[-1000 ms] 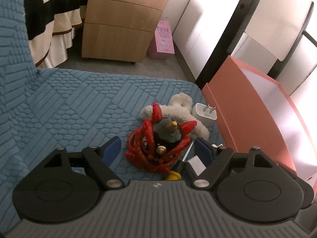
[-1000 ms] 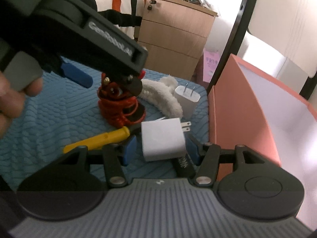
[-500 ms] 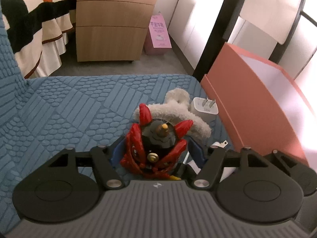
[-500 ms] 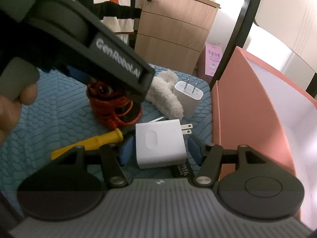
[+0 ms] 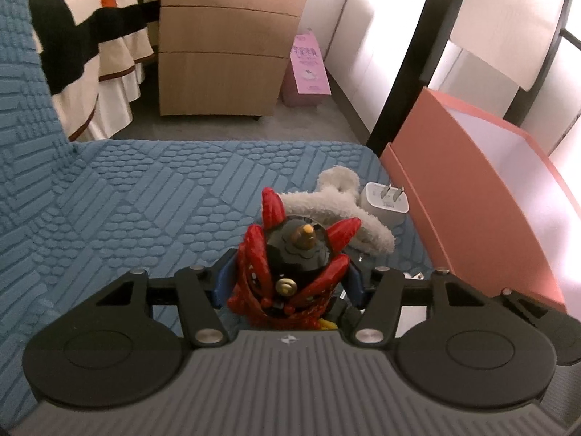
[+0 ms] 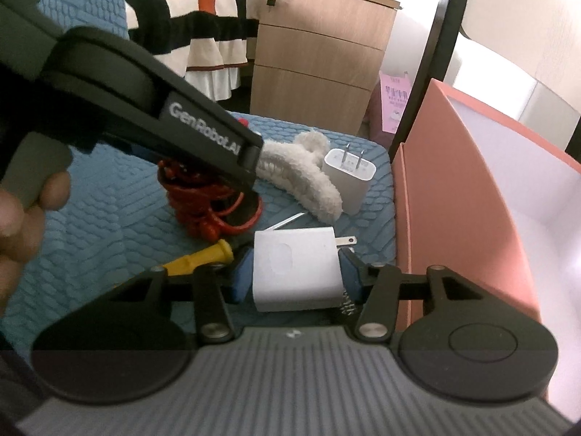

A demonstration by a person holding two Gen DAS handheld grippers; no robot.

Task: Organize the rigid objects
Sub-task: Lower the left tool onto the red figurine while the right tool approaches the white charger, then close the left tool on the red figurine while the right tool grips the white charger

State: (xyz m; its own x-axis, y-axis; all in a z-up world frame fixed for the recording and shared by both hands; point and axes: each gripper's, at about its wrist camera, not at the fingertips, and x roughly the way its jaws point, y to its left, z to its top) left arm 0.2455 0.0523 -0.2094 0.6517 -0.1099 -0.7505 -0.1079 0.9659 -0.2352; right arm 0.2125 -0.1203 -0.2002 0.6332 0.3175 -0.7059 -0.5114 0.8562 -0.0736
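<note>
My left gripper (image 5: 288,283) is shut on a red and black toy figure (image 5: 294,276), just above the blue quilted surface (image 5: 145,196). The figure's red lower part shows in the right wrist view (image 6: 210,203), under the left gripper's body (image 6: 145,94). My right gripper (image 6: 296,272) is shut on a white square charger (image 6: 296,272) with its prongs pointing right. A second white charger (image 5: 385,205) stands near the pink box (image 5: 472,196), also in the right wrist view (image 6: 350,178).
A fluffy white hair clip (image 6: 305,178) lies between the figure and the standing charger. A yellow-handled screwdriver (image 6: 199,258) lies by my right gripper. The pink box (image 6: 454,196) is open, to the right. A wooden drawer cabinet (image 5: 228,43) and a striped bedspread (image 5: 90,36) stand beyond.
My left gripper moved forward around the toy figure and shut on it. My right gripper closed in on the white charger and keeps it between its pads.
</note>
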